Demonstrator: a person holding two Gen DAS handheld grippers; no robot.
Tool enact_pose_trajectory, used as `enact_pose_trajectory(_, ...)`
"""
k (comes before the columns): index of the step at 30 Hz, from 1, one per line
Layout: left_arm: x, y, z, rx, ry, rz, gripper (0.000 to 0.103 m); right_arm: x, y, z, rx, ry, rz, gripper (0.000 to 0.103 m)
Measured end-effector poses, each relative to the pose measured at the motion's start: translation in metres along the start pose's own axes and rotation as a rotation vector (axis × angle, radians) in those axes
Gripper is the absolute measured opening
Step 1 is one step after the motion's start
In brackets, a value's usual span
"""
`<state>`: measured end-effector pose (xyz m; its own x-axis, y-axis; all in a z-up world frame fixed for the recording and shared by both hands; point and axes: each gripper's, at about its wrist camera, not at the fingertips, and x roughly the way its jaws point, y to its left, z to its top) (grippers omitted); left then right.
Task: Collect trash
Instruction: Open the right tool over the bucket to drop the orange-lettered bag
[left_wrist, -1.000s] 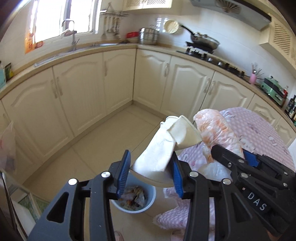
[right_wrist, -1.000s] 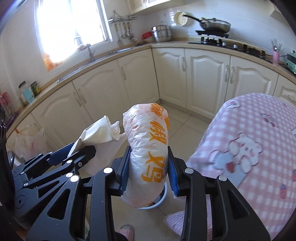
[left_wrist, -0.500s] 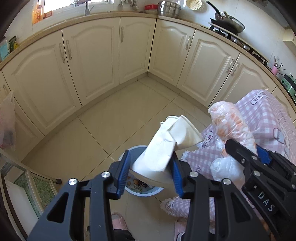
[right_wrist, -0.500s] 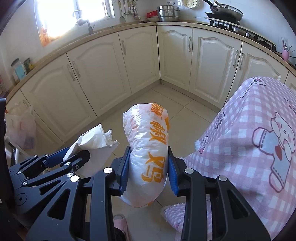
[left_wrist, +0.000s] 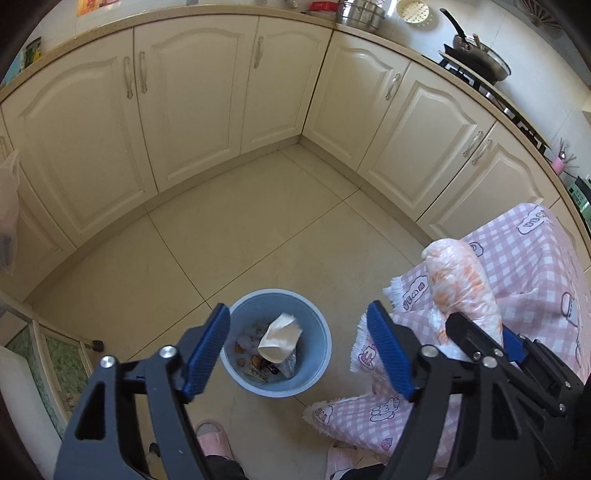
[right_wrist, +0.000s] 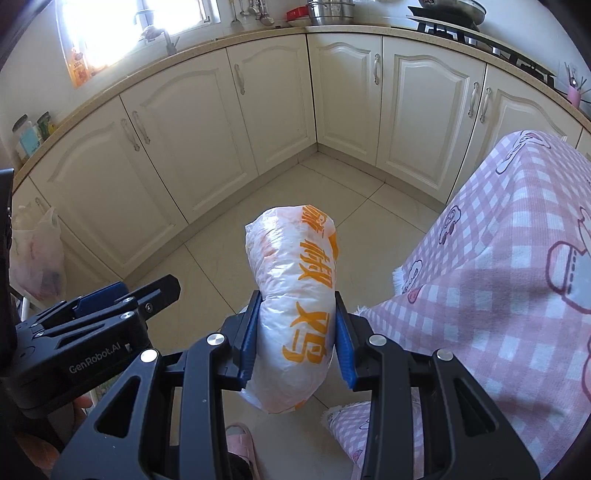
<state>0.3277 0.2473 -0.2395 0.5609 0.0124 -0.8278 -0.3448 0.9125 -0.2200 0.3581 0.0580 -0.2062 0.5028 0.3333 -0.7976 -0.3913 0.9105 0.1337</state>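
While the left gripper (left_wrist: 297, 354) is hanging over the blue bin (left_wrist: 317, 369) on the tiled floor (left_wrist: 229, 236), its jaws are opening with nothing between the blue pads. A white paper wad (left_wrist: 279, 338) is lying inside the bin on top of other scraps. Beside it, the right gripper (right_wrist: 295, 338) is clamping a white plastic bag with orange print (right_wrist: 293, 295), both pads pressing on its sides and the bag standing up past the fingertips. A pink checked cloth (right_wrist: 517, 258) is draping to the right of the bag. Cream cabinets (left_wrist: 192, 92) are lining the far wall.
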Motion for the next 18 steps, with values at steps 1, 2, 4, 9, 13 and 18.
enact_pose_trajectory(1, 0.000, 0.002, 0.000, -0.007, 0.003, 0.001, 0.076, 0.001, 0.001, -0.001, -0.002, 0.004, 0.004, 0.034)
enact_pose_trajectory(2, 0.002, 0.006, 0.000, -0.013, 0.010, 0.005, 0.076, 0.002, 0.003, -0.002, -0.003, 0.008, 0.007, 0.034)
enact_pose_trajectory(4, 0.002, 0.013, -0.002, -0.022, 0.019, 0.021, 0.076, 0.005, 0.006, -0.002, -0.005, 0.015, 0.012, 0.034)
enact_pose_trajectory(9, 0.001, 0.026, -0.006, -0.033, 0.025, 0.067, 0.076, 0.011, 0.015, -0.004, -0.008, 0.031, 0.033, 0.034)
enact_pose_trajectory(13, -0.003, 0.038, -0.007, -0.037, 0.021, 0.110, 0.076, 0.016, 0.023, -0.001, -0.008, 0.033, 0.053, 0.035)
enact_pose_trajectory(18, -0.012, 0.048, -0.003, -0.053, 0.009, 0.124, 0.076, 0.019, 0.034, 0.006, -0.014, 0.002, 0.078, 0.048)
